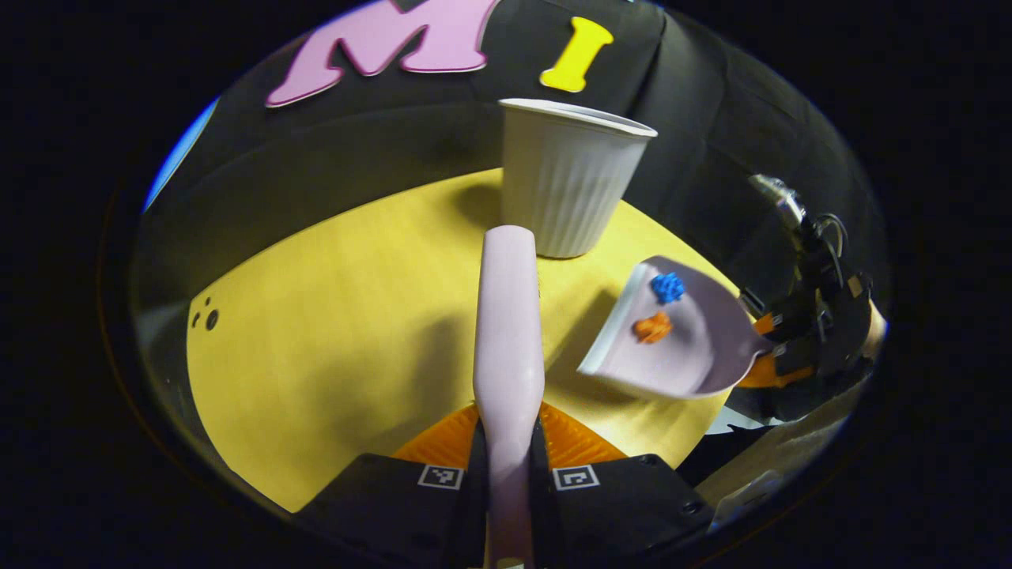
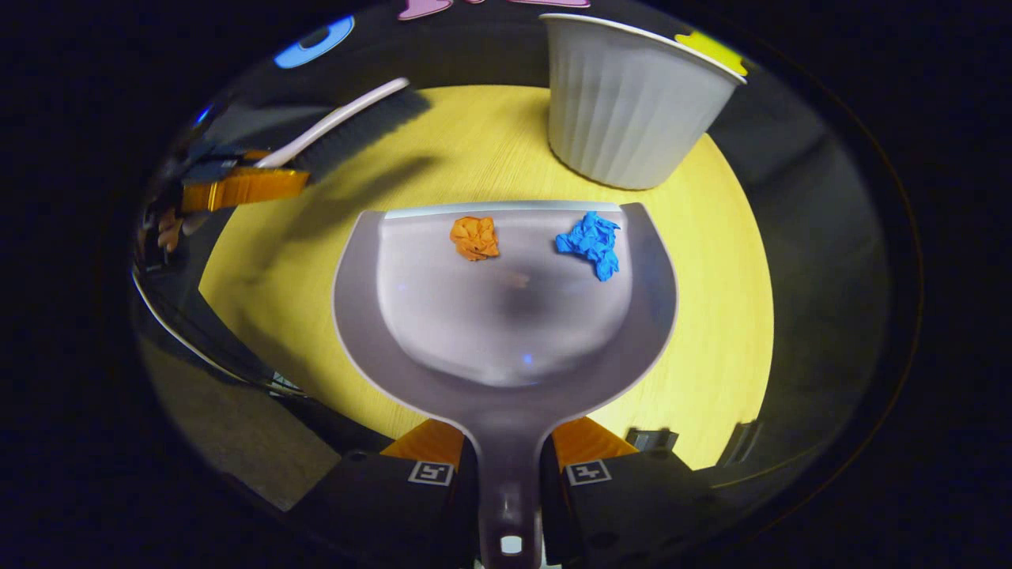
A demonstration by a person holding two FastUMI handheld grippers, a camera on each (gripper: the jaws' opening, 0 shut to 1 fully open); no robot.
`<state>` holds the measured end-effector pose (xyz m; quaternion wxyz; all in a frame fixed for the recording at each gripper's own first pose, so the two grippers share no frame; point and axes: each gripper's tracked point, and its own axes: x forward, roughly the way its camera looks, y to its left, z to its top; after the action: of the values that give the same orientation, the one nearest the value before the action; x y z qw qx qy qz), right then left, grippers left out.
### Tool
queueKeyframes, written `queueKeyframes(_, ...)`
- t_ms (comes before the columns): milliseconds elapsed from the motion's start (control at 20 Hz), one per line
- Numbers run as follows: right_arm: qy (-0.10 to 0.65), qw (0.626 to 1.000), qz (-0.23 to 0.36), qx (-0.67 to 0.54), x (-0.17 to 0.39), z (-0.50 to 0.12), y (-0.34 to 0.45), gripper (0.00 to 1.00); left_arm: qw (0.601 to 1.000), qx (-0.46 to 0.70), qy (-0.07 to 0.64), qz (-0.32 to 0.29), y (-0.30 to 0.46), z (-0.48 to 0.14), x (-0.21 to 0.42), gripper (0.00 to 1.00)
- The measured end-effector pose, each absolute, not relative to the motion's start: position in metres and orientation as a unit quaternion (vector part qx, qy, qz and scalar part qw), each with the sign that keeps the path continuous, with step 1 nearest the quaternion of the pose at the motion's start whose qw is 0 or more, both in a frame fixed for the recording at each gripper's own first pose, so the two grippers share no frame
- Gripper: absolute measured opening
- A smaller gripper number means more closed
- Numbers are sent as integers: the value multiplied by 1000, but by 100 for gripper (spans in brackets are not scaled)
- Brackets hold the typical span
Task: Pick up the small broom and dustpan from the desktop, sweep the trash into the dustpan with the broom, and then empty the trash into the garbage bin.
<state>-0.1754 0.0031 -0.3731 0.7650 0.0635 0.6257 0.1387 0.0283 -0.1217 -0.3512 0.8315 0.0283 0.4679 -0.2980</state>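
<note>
Two paper balls sit in our dustpan (image 2: 506, 316): an orange ball (image 2: 475, 238) and a blue ball (image 2: 590, 243), both near the pan's front lip, apart from each other. In the right gripper view, our right gripper (image 2: 507, 466) has both fingers pressed on the pan's handle, one on each side, and the pan reaches forward above the yellow table (image 2: 711, 332). Shadow under the pan in the left gripper view suggests it is held off the table, tilted.

Beyond the pan's lip stands the white ribbed bin (image 2: 632, 103), upright on the table's far part, close to the pan but not touching it.

In the left gripper view, our left gripper (image 1: 510, 462) is clamped on the broom (image 1: 508, 340), whose pale handle runs straight forward between the fingers toward the bin's base. The right gripper view shows that broom off to the left with its dark bristles above the table, well apart from the pan.

A hand shows dimly behind each far gripper.
</note>
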Motion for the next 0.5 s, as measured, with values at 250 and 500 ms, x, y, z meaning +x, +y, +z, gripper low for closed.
queueKeyframes(250,587,805,57,71,-127,-290,-55,36,826,7,494,-271,-35,-416,1,25)
queueKeyframes(500,555,830,-16,46,-49,-227,-137,33,822,-22,505,-260,-10,-422,-20,27)
